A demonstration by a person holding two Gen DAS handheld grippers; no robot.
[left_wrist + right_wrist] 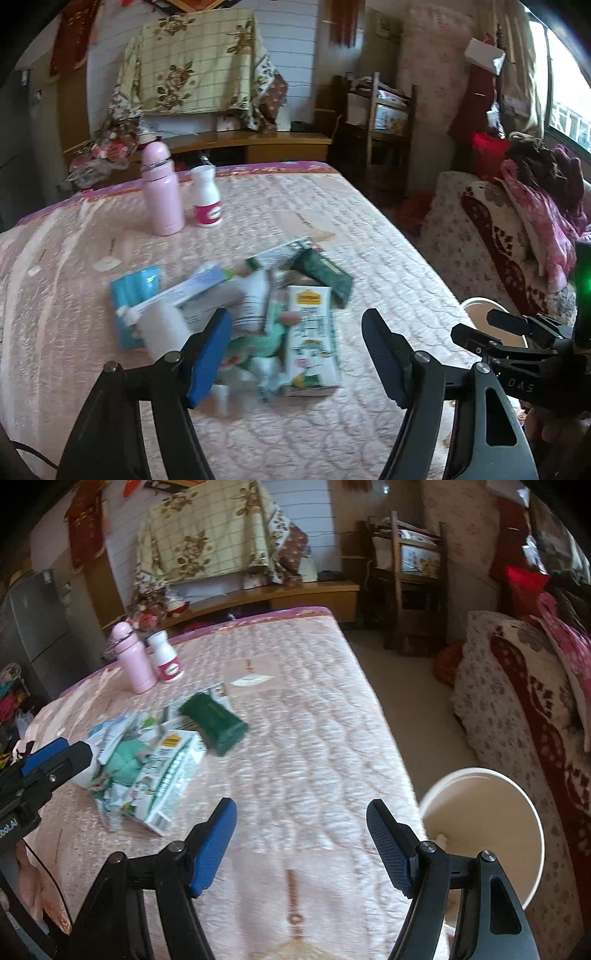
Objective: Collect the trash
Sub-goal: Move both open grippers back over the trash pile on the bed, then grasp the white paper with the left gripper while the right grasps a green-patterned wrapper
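2 grippers, left gripper [297, 354] and right gripper [301, 843], both agape and empty. 1 trash pile [236, 314] mid-bedspread [369, 236]; 1 pink flask [162, 192], 1 white bottle [207, 197], 1 white bucket [484, 823] alongside.

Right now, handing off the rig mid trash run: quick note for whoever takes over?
Left gripper: open, empty, above the trash pile.
Right gripper: open, empty, over bare quilt near the bed's edge.
Pile: milk carton, green packet, wrappers and tubes, all on the bed.
White bucket on the floor beside the bed; contents hard to make out.
Pink flask and white bottle stand upright behind the pile.
Left: the whole pile.
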